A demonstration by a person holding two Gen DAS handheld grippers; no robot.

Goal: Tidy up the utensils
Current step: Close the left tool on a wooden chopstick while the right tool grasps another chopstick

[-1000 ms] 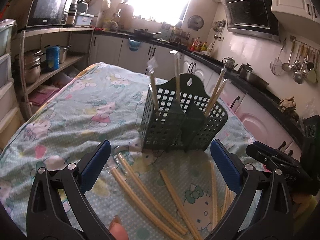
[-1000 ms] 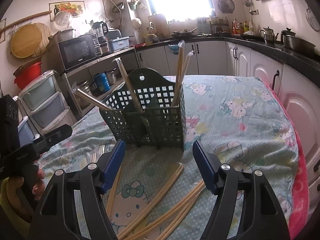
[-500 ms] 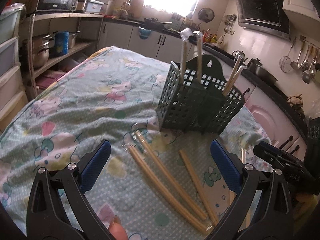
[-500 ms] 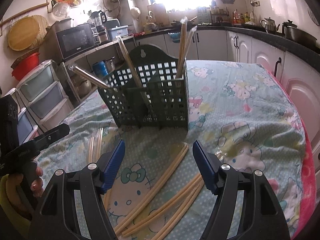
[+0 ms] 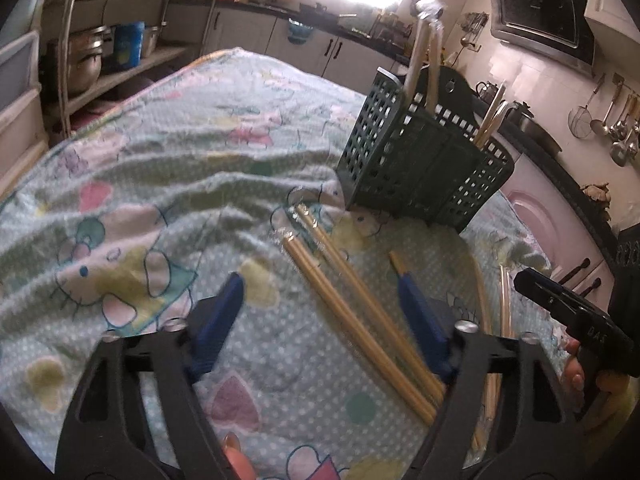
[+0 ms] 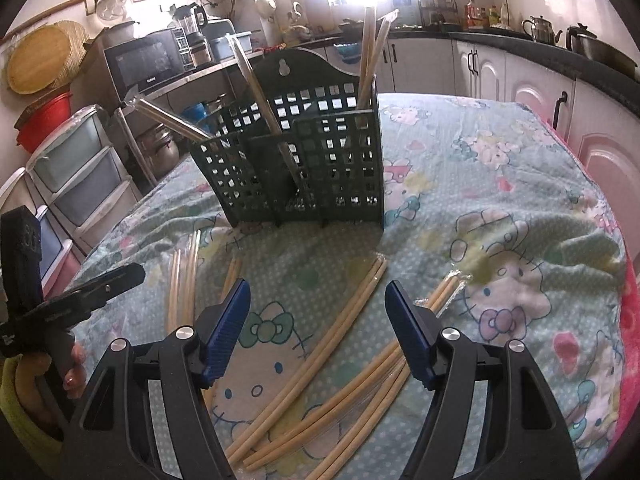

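Observation:
A dark green lattice utensil holder (image 5: 424,168) (image 6: 304,160) stands on the cartoon-print cloth, with several wrapped chopstick pairs upright in it. More wrapped chopstick pairs (image 5: 352,312) (image 6: 320,360) lie loose on the cloth in front of it. My left gripper (image 5: 320,320) is open low over the cloth, its blue pads either side of two loose pairs. My right gripper (image 6: 318,332) is open and empty, low over other loose pairs. Each gripper shows at the edge of the other's view.
The cloth-covered table (image 5: 160,184) runs back toward kitchen cabinets. A shelf with pots (image 5: 88,64) is at the left. Plastic drawers (image 6: 76,184) and a microwave (image 6: 148,60) stand beyond the table. The pink table edge (image 6: 628,320) is on the right.
My left gripper has moved left and down toward the loose chopsticks, and its jaws have narrowed around them. My right gripper has dropped closer to the cloth and stays open.

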